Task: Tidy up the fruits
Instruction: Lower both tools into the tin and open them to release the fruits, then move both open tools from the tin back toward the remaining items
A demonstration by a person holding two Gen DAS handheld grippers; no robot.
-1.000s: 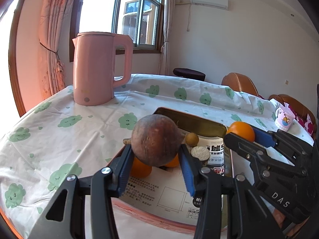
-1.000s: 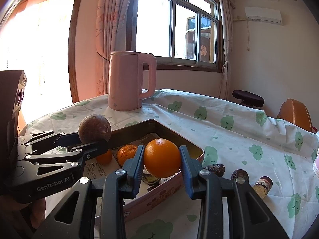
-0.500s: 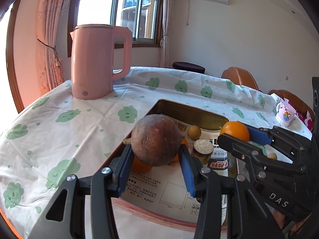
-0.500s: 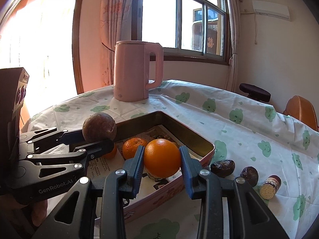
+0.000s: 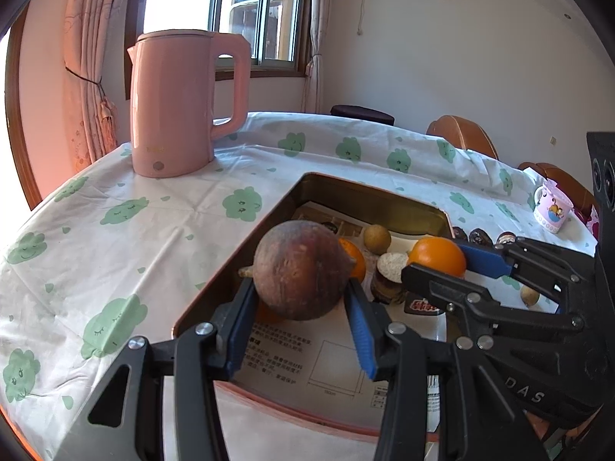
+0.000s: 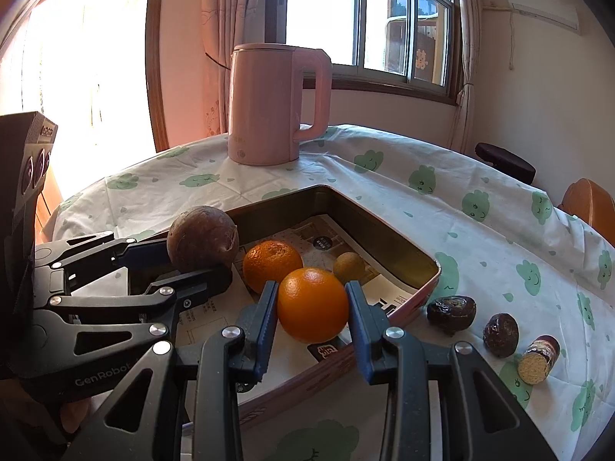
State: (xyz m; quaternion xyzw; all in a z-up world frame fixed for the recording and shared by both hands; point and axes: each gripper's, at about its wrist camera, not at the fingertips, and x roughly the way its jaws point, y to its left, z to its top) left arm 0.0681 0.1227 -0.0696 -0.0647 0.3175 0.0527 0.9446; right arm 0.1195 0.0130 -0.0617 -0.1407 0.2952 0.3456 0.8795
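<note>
My left gripper (image 5: 300, 307) is shut on a round brown fruit (image 5: 301, 269) and holds it above the near left part of the pink tin tray (image 5: 369, 196). It also shows in the right wrist view (image 6: 201, 247). My right gripper (image 6: 312, 307) is shut on an orange (image 6: 312, 304) above the tray's near right part (image 6: 403, 246); the orange also shows in the left wrist view (image 5: 436, 255). In the tray lie a second orange (image 6: 272, 260), a small yellowish fruit (image 6: 348, 267) and a cut brown piece (image 5: 388, 272).
A pink kettle (image 6: 275, 103) stands on the cloud-print tablecloth behind the tray. Two dark wrinkled fruits (image 6: 451, 313) (image 6: 501, 335) and a cut brown piece (image 6: 538, 359) lie on the cloth right of the tray. A cartoon mug (image 5: 551, 211) stands far right, with chairs beyond.
Both grippers have moved forward and lower over the tray, each still holding its fruit. The kettle and tray look nearer.
</note>
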